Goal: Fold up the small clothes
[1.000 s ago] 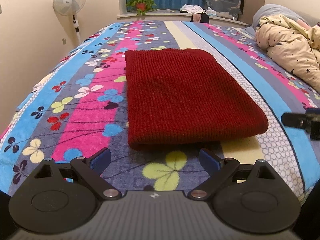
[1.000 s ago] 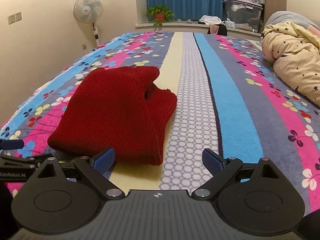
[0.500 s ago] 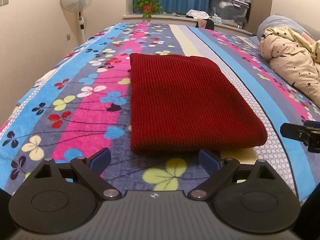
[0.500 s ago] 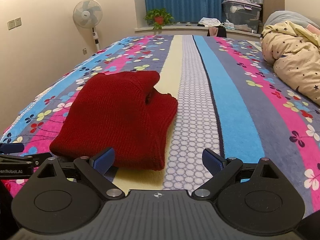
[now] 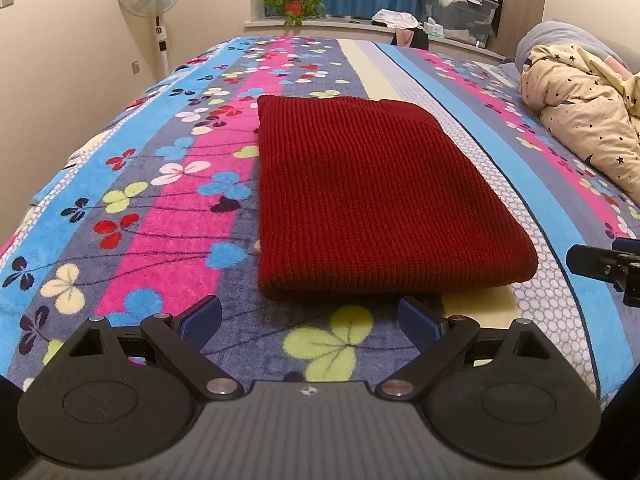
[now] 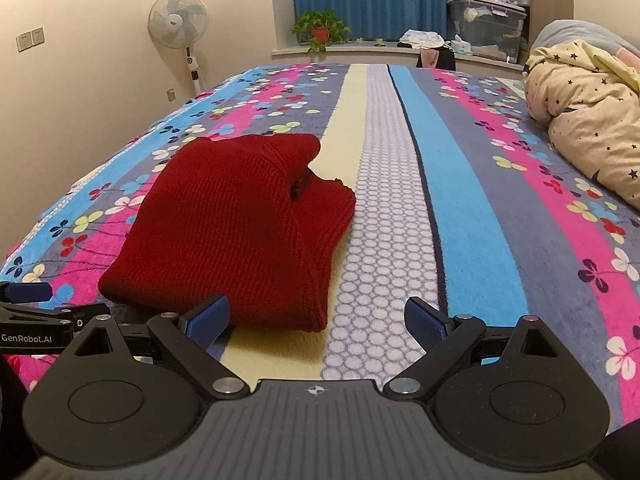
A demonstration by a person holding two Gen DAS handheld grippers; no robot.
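Note:
A dark red knitted sweater lies folded into a neat rectangle on the striped flowered bedspread. In the right wrist view the sweater sits left of centre, its folded layers showing at the far end. My left gripper is open and empty, just short of the sweater's near edge. My right gripper is open and empty, near the sweater's near right corner. Each gripper shows at the edge of the other's view: the right one and the left one.
A cream star-patterned duvet is bunched at the right side of the bed. A standing fan is by the left wall. A potted plant and storage boxes sit on the window ledge beyond the bed.
Both grippers have drawn back and risen slightly from the sweater, staying open. The sweater has not moved.

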